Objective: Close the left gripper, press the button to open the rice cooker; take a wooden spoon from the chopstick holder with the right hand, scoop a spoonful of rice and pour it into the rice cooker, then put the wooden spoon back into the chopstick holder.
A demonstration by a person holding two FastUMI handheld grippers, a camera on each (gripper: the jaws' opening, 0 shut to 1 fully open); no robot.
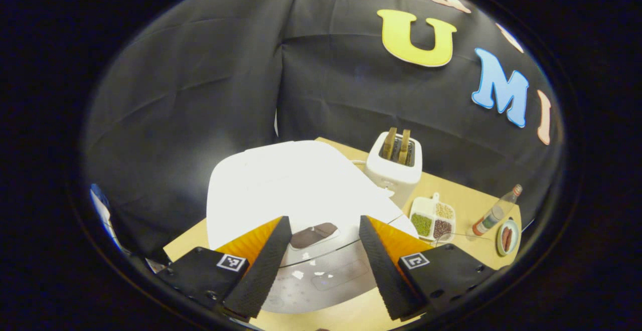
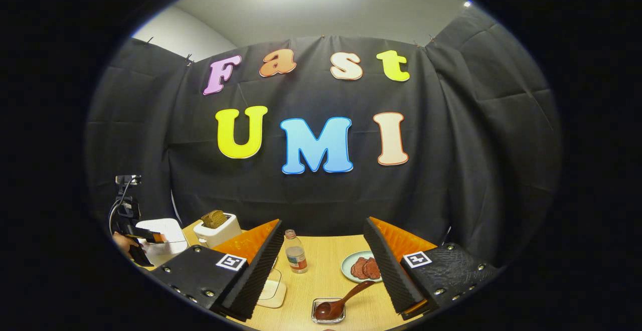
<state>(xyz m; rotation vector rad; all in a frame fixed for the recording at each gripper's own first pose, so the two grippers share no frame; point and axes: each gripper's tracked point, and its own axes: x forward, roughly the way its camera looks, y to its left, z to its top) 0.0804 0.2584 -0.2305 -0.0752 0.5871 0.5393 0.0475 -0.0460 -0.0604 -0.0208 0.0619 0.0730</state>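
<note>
A: Lid (image 1: pixel 296 180) first. The rice cooker (image 1: pixel 301 195) sits closed at the left end of the counter (image 1: pixel 466 205), and your left tool (image 1: pixel 321 266) hovers right over its front with its jaws spread wide, gripping nothing. The dark patch between the fingers looks like the release button (image 1: pixel 313 234). I judge you must close that tool before pressing, since a closed tip gives one firm point. The shell looks smooth and hard, so press squarely or you will likely slide off.

B: And your right tool (image 2: pixel 321 266)?

A: Also spread open and empty, hanging above the front edge of the counter. The wooden spoon (image 2: pixel 341 302) rests with its bowl in a small clear dish (image 2: pixel 327 311) at that front edge, handle slanting up toward the plate (image 2: pixel 358 267). I cannot make out a chopstick holder.

B: How will the spoon handle?

A: Stiff and light, I'd guess, but thin and glossy, so it may twist in your grip. Take it mid-handle, clear of the dish rim.

B: Counts?

A: One cooker, one spoon, one dish. Besides these: one toaster (image 1: pixel 394 168) with two slices standing in it, one bottle (image 2: pixel 295 252), one divided tray of beans (image 1: pixel 434 218), one plate of sliced sausage.
</note>
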